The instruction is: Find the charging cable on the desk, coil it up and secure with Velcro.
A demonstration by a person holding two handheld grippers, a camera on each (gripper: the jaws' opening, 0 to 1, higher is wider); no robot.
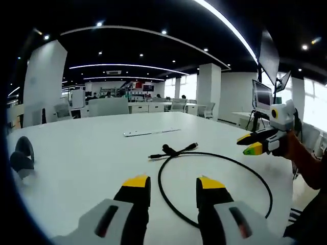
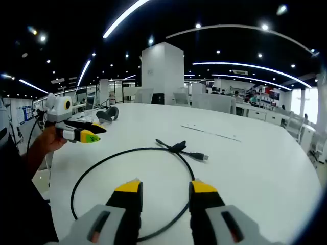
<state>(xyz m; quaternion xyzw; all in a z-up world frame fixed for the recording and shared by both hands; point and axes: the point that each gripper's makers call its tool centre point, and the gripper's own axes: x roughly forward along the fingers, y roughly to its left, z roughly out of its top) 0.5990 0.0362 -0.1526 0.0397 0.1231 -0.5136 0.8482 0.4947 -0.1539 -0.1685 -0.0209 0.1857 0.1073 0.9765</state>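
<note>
**Desk inventory: cable uncoiled, both tongs empty**

Open-plan office, dark ceiling with strip lights and white pillars; your work surface is a large white round-edged desk (image 1: 92, 148).

Item 1. Thin black charging cable (image 1: 217, 158), lying flat on the desk in one wide loose loop. Its two ends cross on the far side of the loop, where a small black Velcro strap (image 1: 168, 149) sits on the cable at the crossing; the plug ends (image 2: 199, 155) stick out past it. In the right gripper view the near arc of the loop runs just beyond your jaws, toward the near edge of the desk.

Item 2. Flat pale strip (image 1: 150, 132), lying farther in toward the middle of the desk, well apart from the cable.

Item 3. Dark rounded object (image 1: 21, 155) near the desk's edge, well apart from the cable; what it is cannot be told.

Item 4. Your left gripper (image 1: 173, 188), grey with yellow tips: jaws parted wide, nothing between them, hovering over the near arc of the loop.

Item 5. Your right gripper (image 2: 166, 191), same make: jaws parted, empty, above the desk at the loop's near side. In the left gripper view it hangs off the desk's edge, tips narrowly parted and clear of the cable.

Item 6. Monitors on stands (image 1: 262, 96) beyond the desk's far edge.
</note>
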